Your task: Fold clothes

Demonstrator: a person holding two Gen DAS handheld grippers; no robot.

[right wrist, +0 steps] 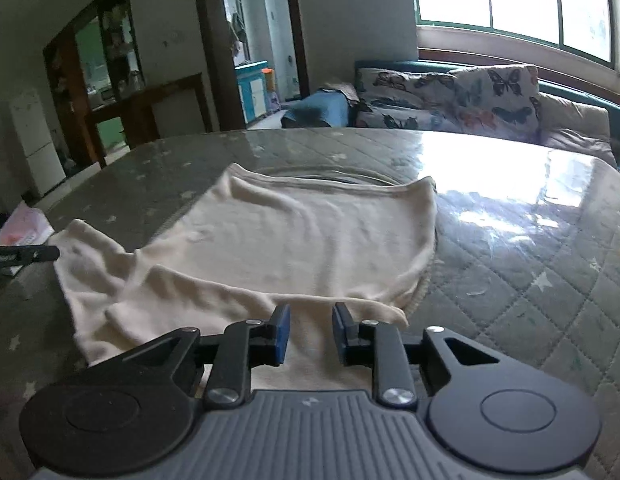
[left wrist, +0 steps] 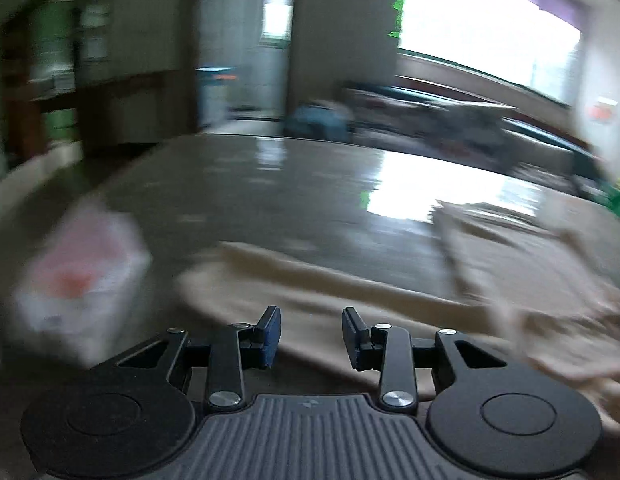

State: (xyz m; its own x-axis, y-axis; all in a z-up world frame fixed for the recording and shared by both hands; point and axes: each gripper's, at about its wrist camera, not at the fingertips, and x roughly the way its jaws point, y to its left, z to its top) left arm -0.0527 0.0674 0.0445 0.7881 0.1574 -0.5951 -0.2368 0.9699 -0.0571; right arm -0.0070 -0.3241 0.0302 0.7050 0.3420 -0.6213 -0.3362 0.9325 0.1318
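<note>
Right wrist view showed the cream garment (right wrist: 293, 240) spread flat on the desk (right wrist: 510, 240), the right gripper (right wrist: 310, 334) narrowly parted over its near hem, gripping nothing. The left gripper (left wrist: 312, 336), blurred, stood parted and empty too.

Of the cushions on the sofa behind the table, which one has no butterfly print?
The plain beige cushion at the far right end of the sofa. The two cushions to its left, and, both carry dark and orange butterflies on a pale ground.
</note>
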